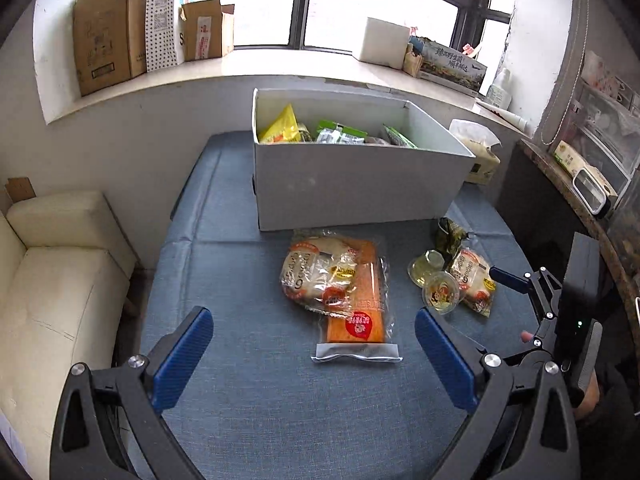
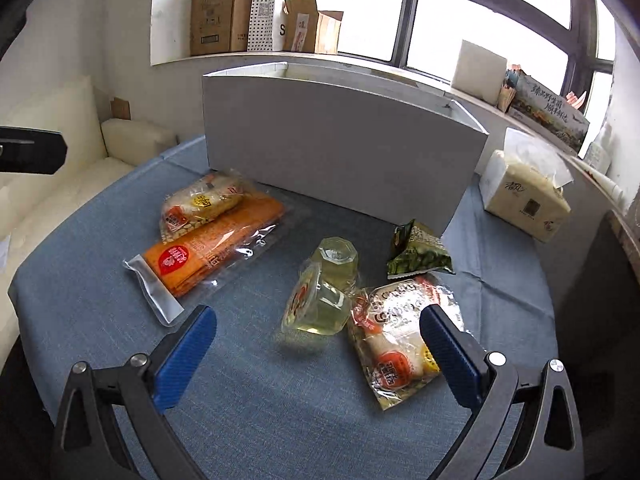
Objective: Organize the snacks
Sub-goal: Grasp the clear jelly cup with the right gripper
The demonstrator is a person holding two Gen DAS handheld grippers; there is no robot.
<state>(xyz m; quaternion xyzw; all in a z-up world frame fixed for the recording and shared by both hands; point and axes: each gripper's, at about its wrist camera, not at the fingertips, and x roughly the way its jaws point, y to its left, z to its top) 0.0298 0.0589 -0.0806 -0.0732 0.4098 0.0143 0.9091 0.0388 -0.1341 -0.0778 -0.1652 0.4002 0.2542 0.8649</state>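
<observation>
Snacks (image 2: pixel 218 236) near white box (image 1: pixel 352 188); both tools spread.

Box (image 1: pixel 352 184) at table (image 1: pixel 240 400) rear, holding packets; bread packet (image 1: pixel 316 276) lies on flat sachet (image 1: pixel 360 320) before it; jelly cups (image 1: pixel 440 292) to their right.

Blue-clothed table (image 1: pixel 248 360) carries white box (image 1: pixel 352 184), snack packets (image 1: pixel 348 280), jelly cups (image 2: pixel 320 296).
</observation>
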